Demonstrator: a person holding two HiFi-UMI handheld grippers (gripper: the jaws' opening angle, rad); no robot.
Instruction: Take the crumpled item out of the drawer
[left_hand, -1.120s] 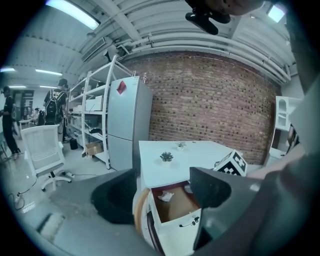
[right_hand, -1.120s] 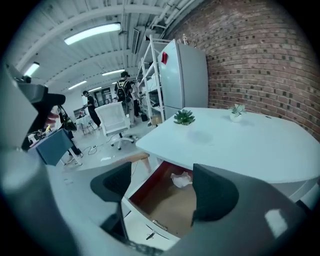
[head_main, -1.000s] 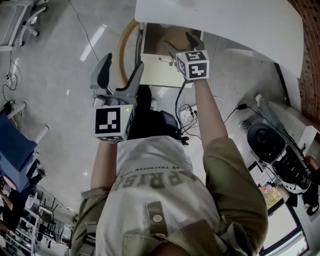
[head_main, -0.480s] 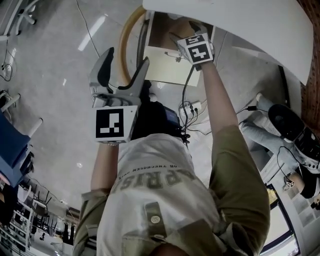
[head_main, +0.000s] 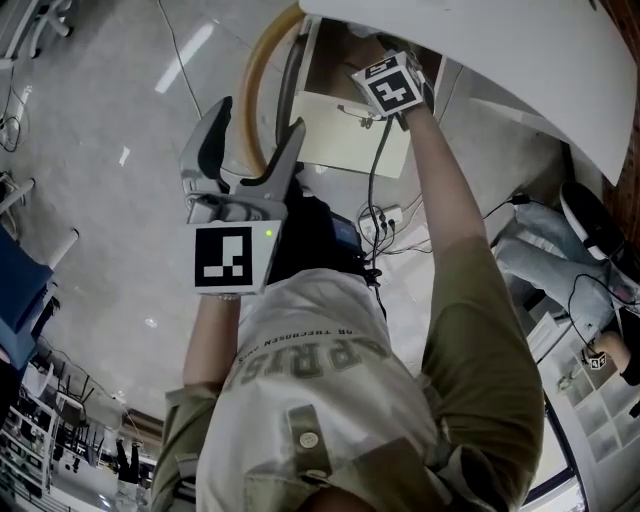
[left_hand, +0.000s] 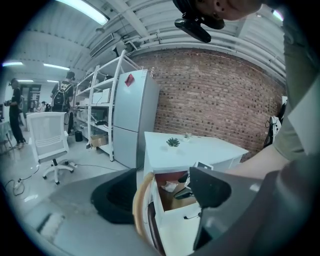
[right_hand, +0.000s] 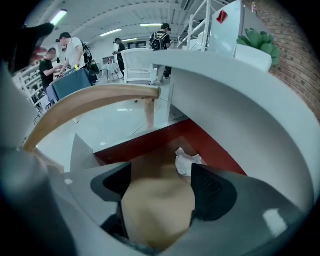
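Observation:
The crumpled white paper lies on the tan floor of the open drawer, close in front of my right gripper and a little right of the gap between its jaws. That gripper is open and holds nothing. In the head view the right gripper reaches under the desk edge into the drawer, its tips partly hidden. The left gripper hangs open and empty over the floor, left of the drawer. From the left gripper view the paper shows inside the drawer beyond the open left gripper.
A white desk top overhangs the drawer, with a small plant on it. A curved wooden chair back stands left of the drawer. Cables and a power strip lie on the floor. Farther off are a fridge, an office chair and people.
My right gripper has moved forward, deeper into the drawer under the desk edge. The left gripper has stayed about where it was.

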